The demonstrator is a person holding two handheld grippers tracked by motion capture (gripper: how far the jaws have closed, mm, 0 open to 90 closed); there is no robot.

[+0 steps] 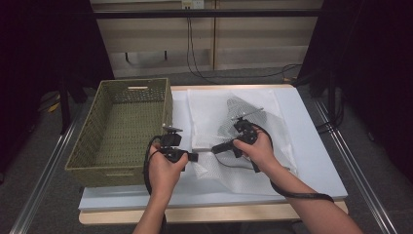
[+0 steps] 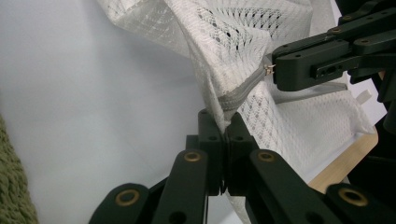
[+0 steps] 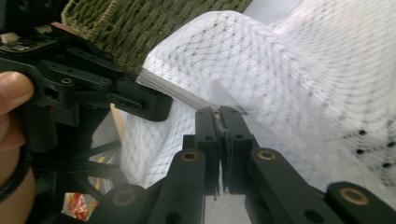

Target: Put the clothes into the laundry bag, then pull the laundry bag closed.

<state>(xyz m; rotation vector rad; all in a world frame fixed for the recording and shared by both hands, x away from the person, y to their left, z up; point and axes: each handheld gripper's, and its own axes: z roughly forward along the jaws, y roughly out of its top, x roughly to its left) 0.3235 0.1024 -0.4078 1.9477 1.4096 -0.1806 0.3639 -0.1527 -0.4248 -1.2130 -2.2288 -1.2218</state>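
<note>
One woven green basket (image 1: 122, 129), left of both grippers, nothing visible inside. One white mesh bag (image 1: 243, 141) on the tabletop (image 1: 316, 161), lying under and ahead of both sets of jaws. Left gripper (image 2: 223, 122): jaws pressed together, pinching the bag's fabric right at the grey zipper (image 2: 240, 91). Right gripper (image 3: 219, 112): jaws clamped on what looks like the metal zipper pull (image 2: 268, 69), just ahead of the left jaws. Two grippers near each other, apart, one hand on each.
</note>
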